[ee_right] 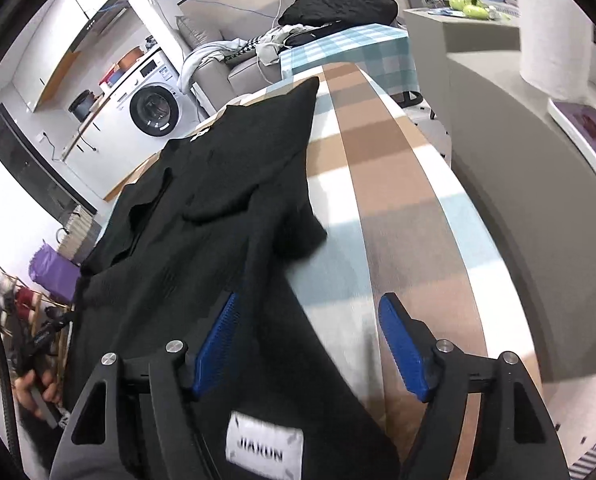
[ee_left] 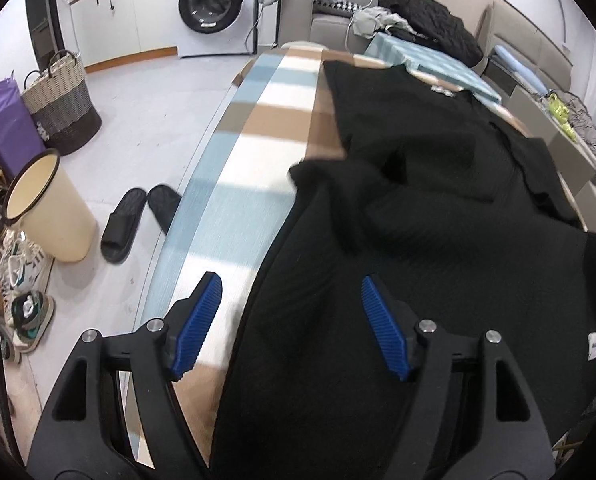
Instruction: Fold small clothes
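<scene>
Black garment (ee_left: pixel 437 208) — spread on the checked desk (ee_left: pixel 234 184), long axis running near to far, near hem under both grippers; left gripper (ee_left: pixel 292 326) and right gripper (ee_right: pixel 309 344) — jaws open, holding nothing, equally near.

A: Can you see all of the black top (ee_left: pixel 437 240)?
B: No. Its near end runs off the bottom edge in both views, and the cloth looks smeary.
A: What does the white label (ee_right: pixel 264 450) say?
B: The letters are too blurry to be sure.
A: And the slippers (ee_left: pixel 138 220)?
B: One hides partly behind the checked table (ee_left: pixel 234 184) edge
</scene>
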